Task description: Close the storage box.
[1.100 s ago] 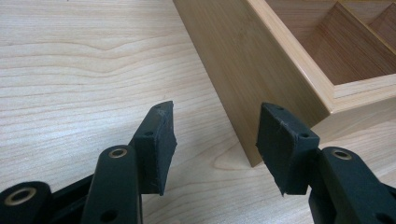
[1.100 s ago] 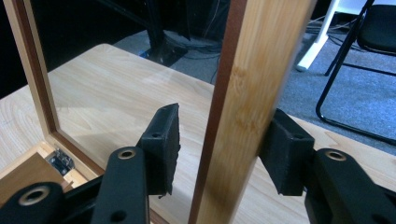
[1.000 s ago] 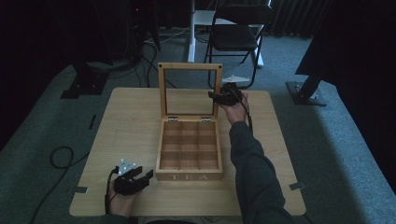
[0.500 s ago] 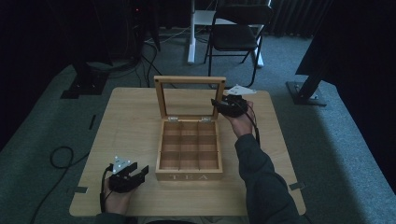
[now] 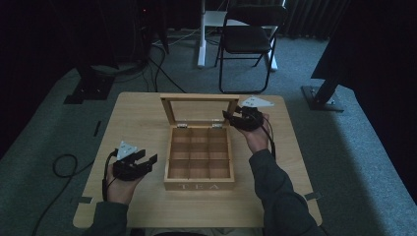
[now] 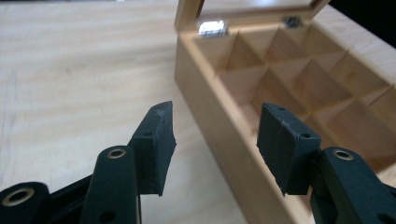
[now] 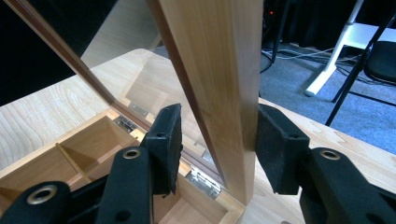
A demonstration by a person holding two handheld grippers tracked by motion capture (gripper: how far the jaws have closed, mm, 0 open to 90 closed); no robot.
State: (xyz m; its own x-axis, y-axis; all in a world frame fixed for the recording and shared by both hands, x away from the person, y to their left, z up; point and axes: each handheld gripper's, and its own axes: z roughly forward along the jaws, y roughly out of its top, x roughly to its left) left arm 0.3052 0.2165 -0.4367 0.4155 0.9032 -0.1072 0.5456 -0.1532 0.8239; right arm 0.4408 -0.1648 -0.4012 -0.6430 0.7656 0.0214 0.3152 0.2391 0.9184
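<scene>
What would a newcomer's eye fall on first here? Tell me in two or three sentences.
First, the wooden tea box at the middle of the table, its nine compartments empty and its glass-paned lid standing open. Next, the right gripper at the lid's right edge, jaws straddling the wooden frame. The left gripper rests open on the table, left of the box.

Pale wooden tea box [image 5: 199, 157]; black grippers [image 5: 132, 166]
</scene>
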